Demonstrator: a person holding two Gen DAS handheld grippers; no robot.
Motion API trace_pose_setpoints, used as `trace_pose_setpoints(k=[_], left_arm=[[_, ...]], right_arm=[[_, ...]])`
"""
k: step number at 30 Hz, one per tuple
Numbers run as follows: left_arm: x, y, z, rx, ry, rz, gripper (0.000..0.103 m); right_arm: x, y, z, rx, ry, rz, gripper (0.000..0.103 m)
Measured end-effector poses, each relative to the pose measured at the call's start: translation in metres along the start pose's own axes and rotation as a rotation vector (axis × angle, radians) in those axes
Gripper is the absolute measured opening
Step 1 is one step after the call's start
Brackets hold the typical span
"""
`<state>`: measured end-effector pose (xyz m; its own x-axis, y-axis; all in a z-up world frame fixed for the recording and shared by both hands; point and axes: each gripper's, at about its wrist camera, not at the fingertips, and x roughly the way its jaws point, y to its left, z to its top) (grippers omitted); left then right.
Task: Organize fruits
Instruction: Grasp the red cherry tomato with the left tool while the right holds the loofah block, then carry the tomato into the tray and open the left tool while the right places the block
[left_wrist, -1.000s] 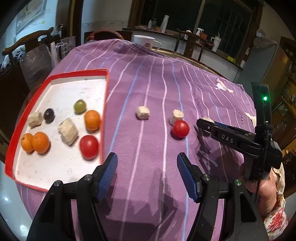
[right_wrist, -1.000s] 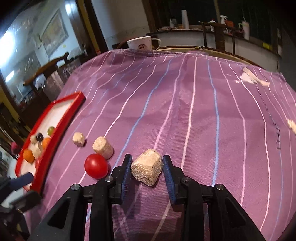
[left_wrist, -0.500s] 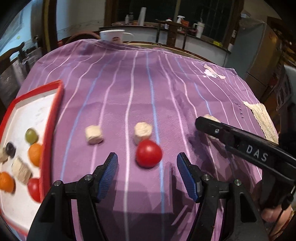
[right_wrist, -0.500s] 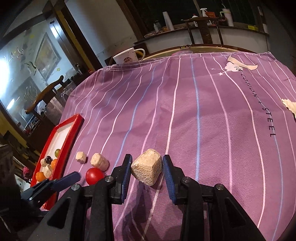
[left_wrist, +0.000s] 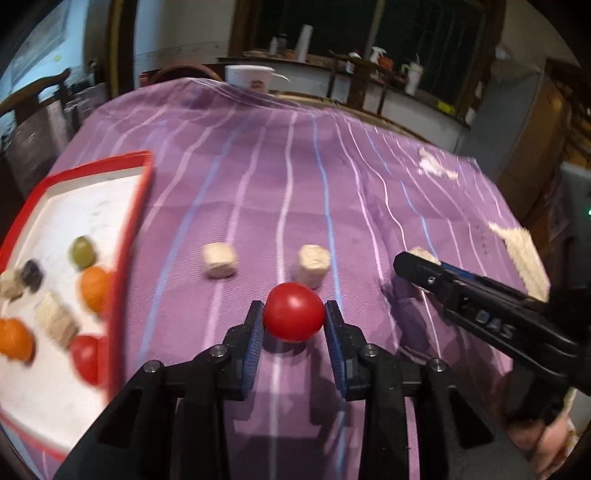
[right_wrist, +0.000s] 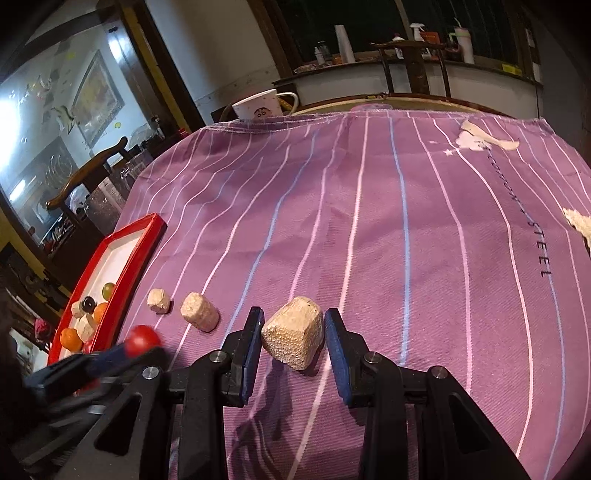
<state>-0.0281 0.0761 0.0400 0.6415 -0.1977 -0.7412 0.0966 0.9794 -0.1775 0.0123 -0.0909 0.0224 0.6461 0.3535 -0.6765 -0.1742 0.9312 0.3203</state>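
— Two grippers, both loaded? We see our left gripper (left_wrist: 294, 314) pinching the red tomato (left_wrist: 294, 312) between its blue pads, just above the purple striped cloth (left_wrist: 295, 177).

— Yes, and our right gripper (right_wrist: 293, 338) squeezes the beige block (right_wrist: 293, 338). Two smaller beige pieces (right_wrist: 199, 316) lie at its ten o'clock.

— What does the red tray (left_wrist: 133, 206) hold, at nine o'clock from the left gripper?

— We count a green grape (left_wrist: 82, 252), a dark grape (left_wrist: 32, 274), two oranges (left_wrist: 95, 288), a second tomato (left_wrist: 85, 358) and two beige pieces (left_wrist: 57, 324), all blurred.
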Motion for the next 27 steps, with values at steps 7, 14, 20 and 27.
trace_pose_setpoints(k=[7, 14, 20, 27], left_arm=[[-0.067, 0.064, -0.010, -0.080, -0.079, 0.115, 0.032], [-0.098, 0.140, -0.008, -0.203, -0.110, 0.225, 0.032], [-0.089, 0.172, 0.038, -0.180, -0.083, 0.224, 0.032], [-0.027, 0.223, 0.077, -0.259, 0.026, 0.248, 0.032]], right_arm=[[-0.025, 0.038, 0.003, -0.086, -0.029, 0.041, 0.037], [-0.025, 0.112, 0.006, -0.206, 0.012, 0.143, 0.037], [0.004, 0.177, 0.033, -0.276, 0.027, 0.193, 0.037], [0.077, 0.241, 0.040, -0.365, 0.097, 0.167, 0.037]])
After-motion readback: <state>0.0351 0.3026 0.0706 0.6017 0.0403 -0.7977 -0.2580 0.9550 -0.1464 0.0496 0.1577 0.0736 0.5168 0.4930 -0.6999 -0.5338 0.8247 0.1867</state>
